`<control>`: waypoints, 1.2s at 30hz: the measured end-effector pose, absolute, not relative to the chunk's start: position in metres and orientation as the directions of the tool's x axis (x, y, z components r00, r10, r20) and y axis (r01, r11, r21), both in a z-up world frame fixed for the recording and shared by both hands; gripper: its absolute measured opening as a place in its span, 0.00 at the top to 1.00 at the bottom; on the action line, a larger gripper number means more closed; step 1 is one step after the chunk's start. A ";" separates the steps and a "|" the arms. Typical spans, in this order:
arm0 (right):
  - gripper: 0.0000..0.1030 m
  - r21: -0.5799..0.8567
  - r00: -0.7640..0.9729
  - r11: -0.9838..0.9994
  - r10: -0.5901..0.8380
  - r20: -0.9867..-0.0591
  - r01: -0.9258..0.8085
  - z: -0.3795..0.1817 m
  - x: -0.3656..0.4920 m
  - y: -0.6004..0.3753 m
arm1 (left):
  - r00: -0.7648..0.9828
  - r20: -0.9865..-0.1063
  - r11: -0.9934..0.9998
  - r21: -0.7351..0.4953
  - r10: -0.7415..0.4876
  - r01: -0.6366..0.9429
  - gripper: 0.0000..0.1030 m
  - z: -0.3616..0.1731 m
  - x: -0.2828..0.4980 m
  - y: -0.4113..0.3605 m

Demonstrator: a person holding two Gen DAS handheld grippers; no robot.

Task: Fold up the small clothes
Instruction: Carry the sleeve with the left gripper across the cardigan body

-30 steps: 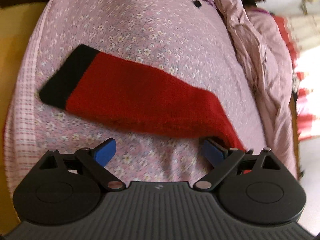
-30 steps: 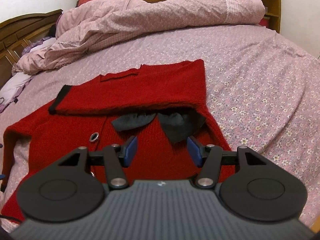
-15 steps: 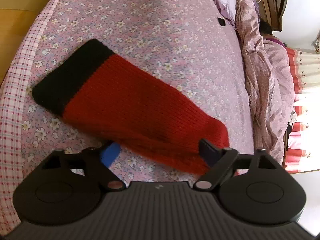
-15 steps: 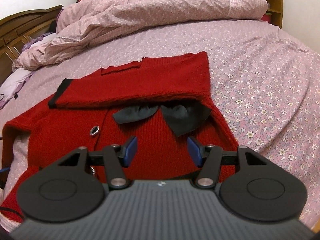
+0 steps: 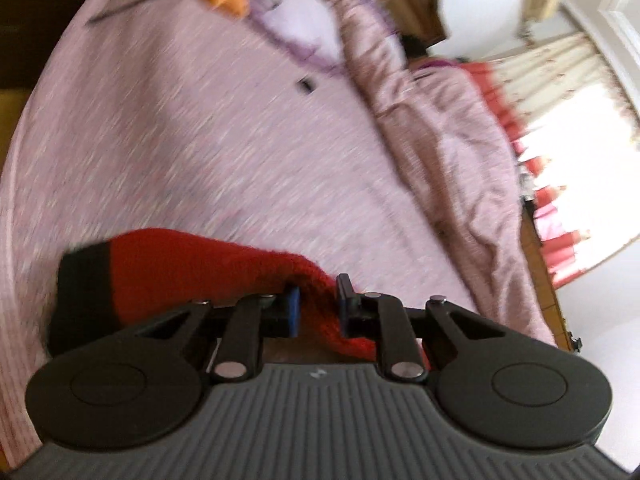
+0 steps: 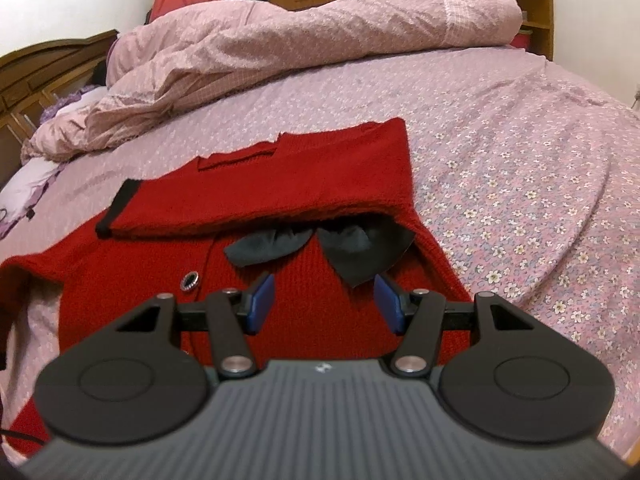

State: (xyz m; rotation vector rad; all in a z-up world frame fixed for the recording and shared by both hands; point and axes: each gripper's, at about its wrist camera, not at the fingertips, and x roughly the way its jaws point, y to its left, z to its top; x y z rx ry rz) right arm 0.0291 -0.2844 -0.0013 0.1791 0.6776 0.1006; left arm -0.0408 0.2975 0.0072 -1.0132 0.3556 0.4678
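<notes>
On a floral-sheeted bed (image 6: 500, 128), the left claw (image 5: 318, 306) is closing on a red sleeve (image 5: 192, 268) — knit bunched between its blue pads, black cuff (image 5: 82, 300) hanging left. The right claw (image 6: 324, 304) hovers, jaws apart and empty, over the red cardigan (image 6: 280, 184) — one sleeve folded across it, black collar (image 6: 320, 246) showing.
</notes>
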 end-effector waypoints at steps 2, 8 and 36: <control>0.44 0.202 0.777 0.979 0.150 -0.611 -0.030 -0.001 0.029 -0.285 | 0.869 -0.450 0.480 -0.728 0.205 -0.490 0.81 0.024 -0.037 0.296; 0.44 0.209 0.785 0.977 0.154 -0.600 -0.032 0.002 0.027 -0.283 | 0.915 -0.370 0.593 -0.706 0.159 -0.388 0.83 0.071 -0.011 0.285; 0.44 0.248 0.760 0.969 0.178 -0.625 -0.023 -0.004 0.024 -0.291 | 0.824 -0.477 0.779 -0.623 -0.305 -0.071 0.83 0.048 0.132 0.063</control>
